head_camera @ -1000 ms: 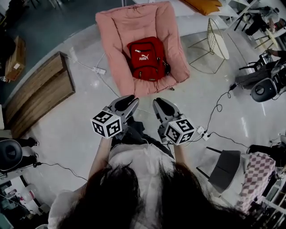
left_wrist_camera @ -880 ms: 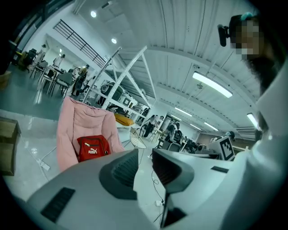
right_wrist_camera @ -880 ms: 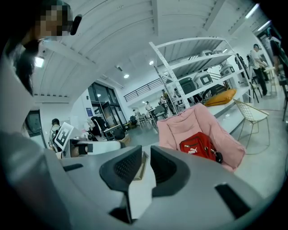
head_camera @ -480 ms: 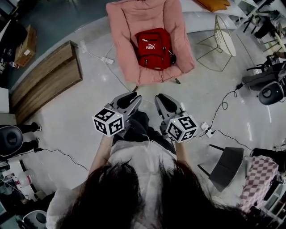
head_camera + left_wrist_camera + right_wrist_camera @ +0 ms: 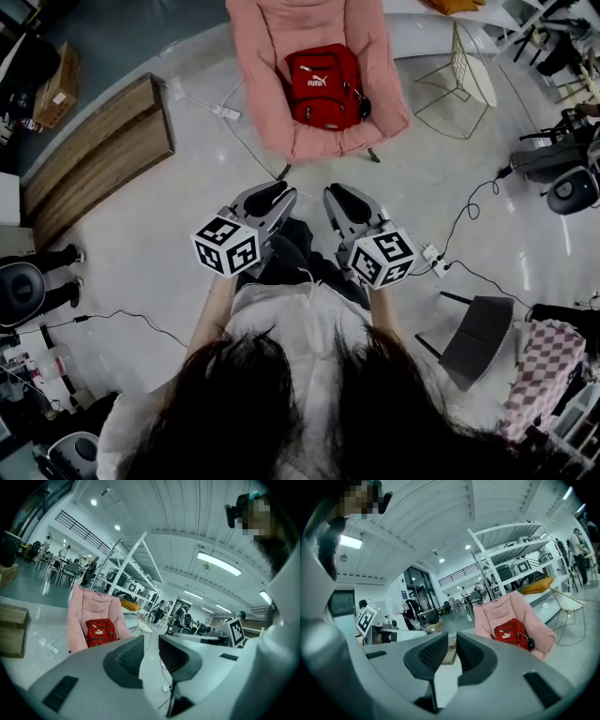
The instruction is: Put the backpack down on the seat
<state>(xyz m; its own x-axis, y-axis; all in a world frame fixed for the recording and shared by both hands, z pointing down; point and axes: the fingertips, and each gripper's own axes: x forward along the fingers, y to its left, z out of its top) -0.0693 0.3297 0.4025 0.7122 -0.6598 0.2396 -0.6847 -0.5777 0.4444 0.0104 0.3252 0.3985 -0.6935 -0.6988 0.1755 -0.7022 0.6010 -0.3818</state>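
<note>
The red backpack (image 5: 325,87) lies on the seat of the pink padded chair (image 5: 267,56), upright against its backrest, with nothing touching it. Both grippers are held close to the person's body, well short of the chair. My left gripper (image 5: 265,197) and my right gripper (image 5: 342,199) point toward the chair, side by side. The left gripper view shows its jaws (image 5: 151,646) a little apart and empty, with the backpack (image 5: 100,632) far off at the left. My right gripper (image 5: 452,644) also has a narrow empty gap, the backpack (image 5: 513,633) far off at the right.
A low wooden platform (image 5: 94,155) lies on the floor at the left. A gold wire chair (image 5: 473,66) stands right of the pink chair. Cables and a power strip (image 5: 433,262) run over the floor at the right, near a grey chair (image 5: 478,342).
The chair with the backpack has slid toward the top of the head view, farther from the grippers. Both grippers keep their place before the body, jaws unchanged.
</note>
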